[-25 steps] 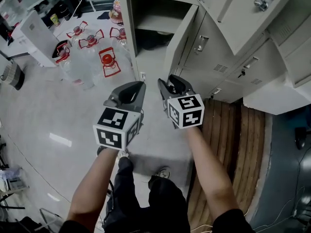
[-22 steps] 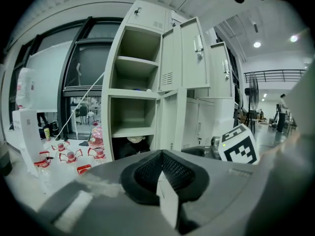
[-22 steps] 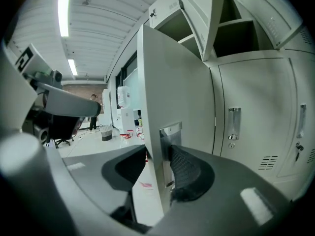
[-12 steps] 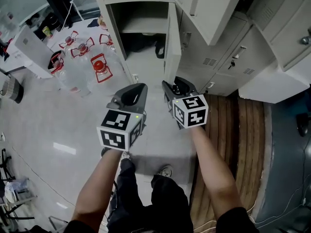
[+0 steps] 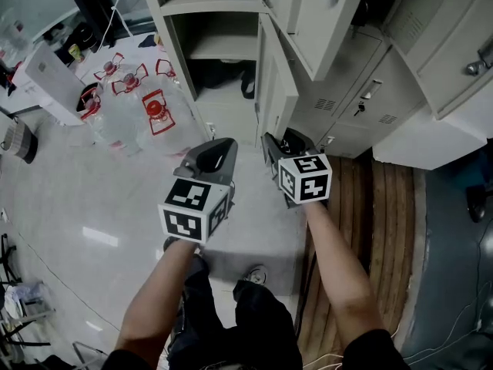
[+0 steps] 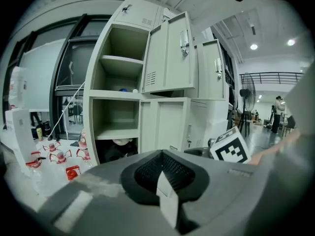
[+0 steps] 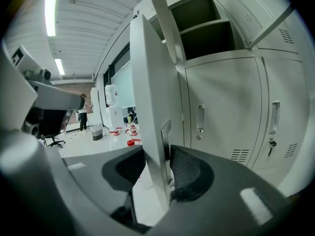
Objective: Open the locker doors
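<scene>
- The right gripper (image 5: 279,142) has its fingers clamped on the free edge of the lower locker door (image 5: 271,83). The right gripper view shows the door edge standing between the two pads.
- Change: compared with one second ago, the lower locker door has swung further out. In the head view it now stands almost edge-on, at 12 o'clock from the right gripper.
- Result: the lower compartment (image 5: 219,75), at 11 o'clock from the right gripper, is fully exposed, with a dark item lying at its back.
- The left gripper (image 5: 214,154) has its fingers together and holds nothing. It hangs just beside the right gripper, at its 9 o'clock, and takes no part in the pull.
- The upper door (image 5: 308,21) above it already stands open, so this column appears complete.
- The closed doors (image 5: 350,102), at 1 to 2 o'clock from the right gripper, are not yet opened.
- Judgement: this door is at or near full travel. The likely next step is to release its edge and move to a latch on the closed doors.
- Caution: the open door stands between the right gripper and the closed doors, so it may obstruct the reach.
</scene>
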Motion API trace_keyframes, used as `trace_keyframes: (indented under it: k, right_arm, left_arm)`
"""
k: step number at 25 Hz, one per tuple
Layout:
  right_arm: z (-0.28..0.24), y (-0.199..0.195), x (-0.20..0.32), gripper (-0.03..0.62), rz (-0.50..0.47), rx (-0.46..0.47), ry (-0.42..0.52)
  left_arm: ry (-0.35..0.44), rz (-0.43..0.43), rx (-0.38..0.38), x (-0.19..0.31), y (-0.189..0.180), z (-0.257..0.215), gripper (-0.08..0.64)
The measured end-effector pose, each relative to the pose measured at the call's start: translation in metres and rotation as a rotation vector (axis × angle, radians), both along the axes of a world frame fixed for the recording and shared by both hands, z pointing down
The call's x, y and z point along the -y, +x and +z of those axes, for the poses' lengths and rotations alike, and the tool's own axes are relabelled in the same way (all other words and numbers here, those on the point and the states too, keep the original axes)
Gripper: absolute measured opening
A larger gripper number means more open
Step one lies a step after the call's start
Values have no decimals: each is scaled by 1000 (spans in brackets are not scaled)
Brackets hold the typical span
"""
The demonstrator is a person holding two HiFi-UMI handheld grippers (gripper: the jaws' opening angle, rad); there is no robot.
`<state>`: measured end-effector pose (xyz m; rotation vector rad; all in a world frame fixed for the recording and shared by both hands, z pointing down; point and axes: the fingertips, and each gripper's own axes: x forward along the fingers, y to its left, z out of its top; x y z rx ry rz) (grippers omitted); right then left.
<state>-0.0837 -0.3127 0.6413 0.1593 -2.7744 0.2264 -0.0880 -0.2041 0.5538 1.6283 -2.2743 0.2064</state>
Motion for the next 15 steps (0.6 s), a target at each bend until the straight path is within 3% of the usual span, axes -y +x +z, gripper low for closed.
trace_keyframes:
  k: [7,15]
  right_arm:
    - [-6,24,2,158,4,-28,-5]
    - [-66,56,-11,158,11,-7,-13]
  left_arm:
    - [-13,-3,-5,8,10,-9,3]
    - [-12,-4,7,7,25,-52,3]
